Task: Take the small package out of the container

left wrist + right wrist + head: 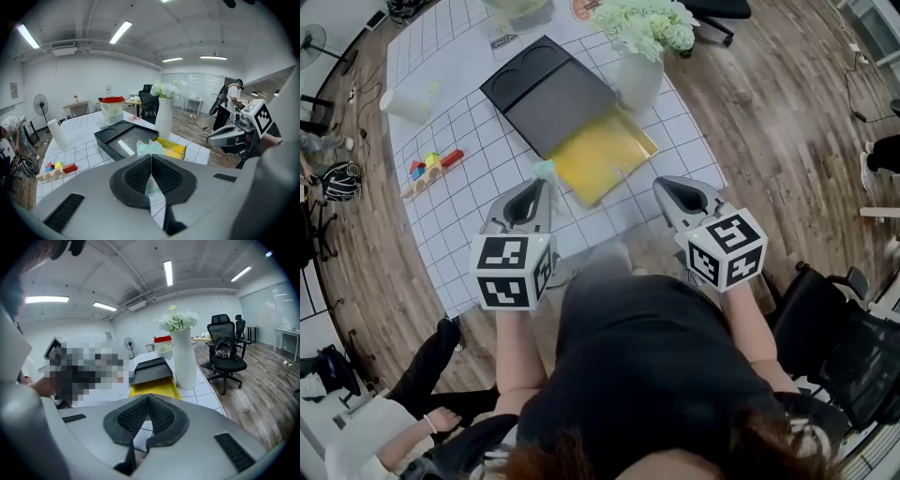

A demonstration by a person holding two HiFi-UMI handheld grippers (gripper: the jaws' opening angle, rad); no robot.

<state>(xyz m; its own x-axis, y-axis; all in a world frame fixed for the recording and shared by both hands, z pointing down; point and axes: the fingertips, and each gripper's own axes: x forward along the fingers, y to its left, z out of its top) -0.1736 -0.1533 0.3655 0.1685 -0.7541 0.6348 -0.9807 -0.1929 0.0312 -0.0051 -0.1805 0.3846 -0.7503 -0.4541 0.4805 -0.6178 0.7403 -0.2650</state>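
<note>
near you, your left gripper is pinching the small package (a pale teal, crinkly pouch). its pads are standing almost together on the thin film, and the pouch's top is poking out past the tips. your right gripper is hanging by the table's near edge with its jaws together and nothing between them.

the package is looking just clear of the near-left corner of the yellow container, so you are judging this as the carrying-away part of the job. you are doing it well if you are keeping the squeeze steady, because thin film is likely slipping easily. be carrying the pouch toward the bare gridded tabletop on your left, and be lowering it close to the surface before easing the jaws apart. the right gripper is best staying out of the path.

the left gripper view is showing the grip itself, which the head view is mostly hiding behind the gripper body. the head view is showing where the pouch is sitting against the container's rim. the right gripper view is showing no pouch at all, only the container's floor, which is looking bare there.

farther off, a black tray is overlapping the container's far end, a white vase is standing beside it, and toy blocks are lying well to the left.
</note>
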